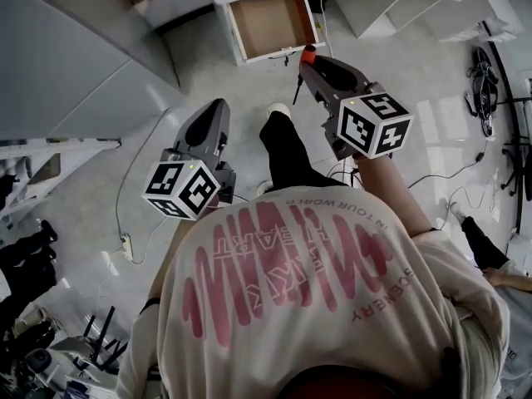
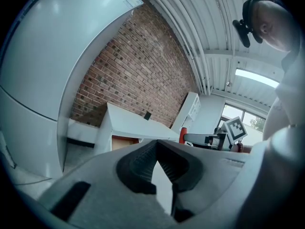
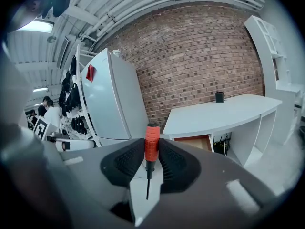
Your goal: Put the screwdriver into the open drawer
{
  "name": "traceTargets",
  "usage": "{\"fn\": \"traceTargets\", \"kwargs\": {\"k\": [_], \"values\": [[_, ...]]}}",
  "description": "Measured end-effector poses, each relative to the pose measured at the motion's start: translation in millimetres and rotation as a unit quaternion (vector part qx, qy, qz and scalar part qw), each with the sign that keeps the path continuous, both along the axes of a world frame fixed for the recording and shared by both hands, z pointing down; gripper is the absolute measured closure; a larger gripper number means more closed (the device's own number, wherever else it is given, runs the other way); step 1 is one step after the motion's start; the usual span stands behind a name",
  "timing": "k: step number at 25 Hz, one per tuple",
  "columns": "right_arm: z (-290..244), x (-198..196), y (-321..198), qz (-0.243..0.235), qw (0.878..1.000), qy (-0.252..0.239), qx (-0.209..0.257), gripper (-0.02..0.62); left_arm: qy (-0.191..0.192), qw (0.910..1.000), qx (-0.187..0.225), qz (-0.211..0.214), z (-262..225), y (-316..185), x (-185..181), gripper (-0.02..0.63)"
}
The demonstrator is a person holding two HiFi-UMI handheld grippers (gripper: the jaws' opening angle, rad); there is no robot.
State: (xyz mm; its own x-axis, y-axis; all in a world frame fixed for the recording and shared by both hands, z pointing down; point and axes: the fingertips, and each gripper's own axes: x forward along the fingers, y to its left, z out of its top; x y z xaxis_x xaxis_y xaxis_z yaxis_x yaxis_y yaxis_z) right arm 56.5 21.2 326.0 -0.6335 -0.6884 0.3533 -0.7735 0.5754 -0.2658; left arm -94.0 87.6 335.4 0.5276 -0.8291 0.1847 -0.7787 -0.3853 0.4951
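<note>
Cabinet (image 1: 75,65), tall and white, far left of head view; no part in the job.

Next along, left gripper (image 1: 218,106): held low by the person's side, nose toward the desk. Pads closed together at the tips in left gripper view, nothing between them. Probably parked as the spare hand, kept shut and off to one side so as not to crowd the working side.

Centre top, open drawer (image 1: 270,23), pulled out from under white desk (image 3: 224,111). Brown bottom bare, nothing visible inside, so room to receive. Directly ahead of the person's forward leg (image 1: 287,152).

Just right of that, right gripper (image 1: 309,56), held further forward than the left. Clamped on screwdriver (image 3: 152,149) by the ribbed orange handle, upright between the pads, thin dark shaft hanging below. Grip on the fat handle rather than the shaft, likely for a surer hold and a clean drop, tip first, on release.

Screwdriver not yet in the drawer: in the air in the right gripper. Close to the drawer's front corner in head view, but small and well ahead in right gripper view, so judged short of the opening.

Step in hand, by this reading: carry. Left to do: bring the jaws over the opening, lower, let go.
</note>
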Motion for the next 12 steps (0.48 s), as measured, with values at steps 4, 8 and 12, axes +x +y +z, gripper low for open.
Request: {"fn": "traceTargets", "kwargs": {"k": [4, 8, 12], "values": [[4.5, 1.4, -35.0, -0.003, 1.000, -0.002, 0.003, 0.489, -0.002, 0.9999, -0.001, -0.010, 4.7, -30.5, -2.0, 0.600], [11.2, -3.4, -76.1, -0.019, 1.000, -0.004, 0.004, 0.488, 0.005, 0.9995, 0.003, -0.032, 3.5, -66.8, -6.6, 0.600], [8.2, -9.2, -125.5, -0.041, 0.999, -0.006, 0.005, 0.489, 0.007, 0.9986, 0.007, -0.052, -3.2, -115.6, -8.4, 0.600]]}}
